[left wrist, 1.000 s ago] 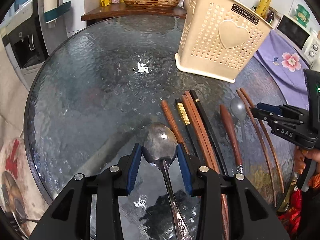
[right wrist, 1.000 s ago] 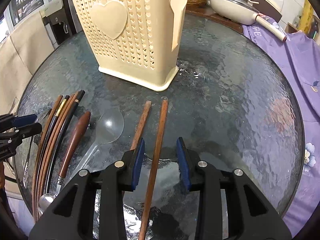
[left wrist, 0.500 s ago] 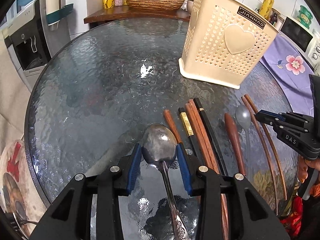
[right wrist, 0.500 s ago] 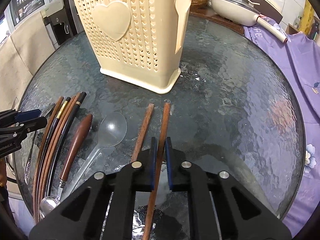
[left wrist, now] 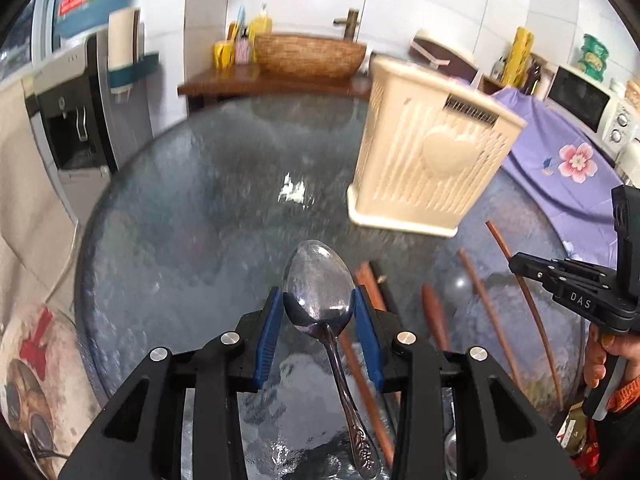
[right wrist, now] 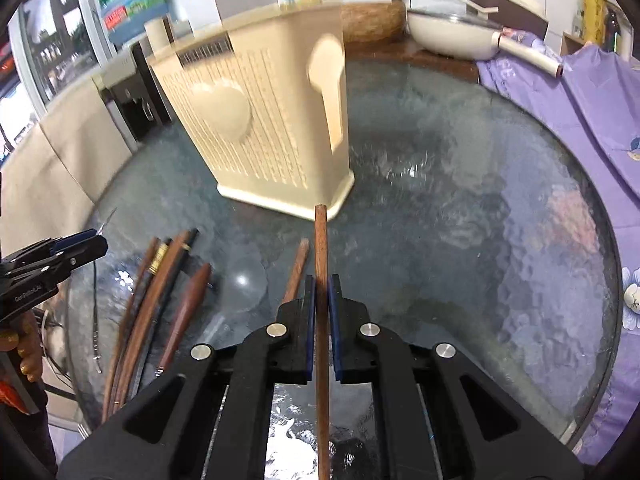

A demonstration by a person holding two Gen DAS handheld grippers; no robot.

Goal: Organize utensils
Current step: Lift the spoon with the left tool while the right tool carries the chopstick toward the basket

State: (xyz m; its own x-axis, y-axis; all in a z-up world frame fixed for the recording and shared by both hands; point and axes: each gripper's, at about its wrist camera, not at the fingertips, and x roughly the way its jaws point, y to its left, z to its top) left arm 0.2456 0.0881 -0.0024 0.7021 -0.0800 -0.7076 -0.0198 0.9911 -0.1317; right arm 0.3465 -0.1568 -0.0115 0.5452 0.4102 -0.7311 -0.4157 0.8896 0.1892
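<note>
My left gripper [left wrist: 318, 312] is shut on the bowl of a metal spoon [left wrist: 316, 280], held above the round glass table [left wrist: 180, 220] with the handle trailing back between the fingers. My right gripper [right wrist: 319, 292] is shut on a brown wooden chopstick [right wrist: 320, 240] that points at the cream perforated utensil basket [right wrist: 260, 128]. The basket [left wrist: 432, 168] stands upright beyond both grippers. On the table lie a second chopstick [right wrist: 298, 268], a clear plastic spoon [right wrist: 244, 280], a wooden-handled utensil [right wrist: 192, 296] and a bundle of chopsticks [right wrist: 160, 280].
A purple flowered cloth [right wrist: 580, 100] covers the surface to the right, with a white pan [right wrist: 452, 36] behind it. A water dispenser [left wrist: 76, 120] stands at the left. A wooden shelf with a woven bowl [left wrist: 308, 54] sits behind the table, and a microwave [left wrist: 588, 100] at far right.
The right gripper closed on the chopstick and raised it off the glass. The left gripper rose with the spoon. Both views tilted up, so the basket now looks farther off.
</note>
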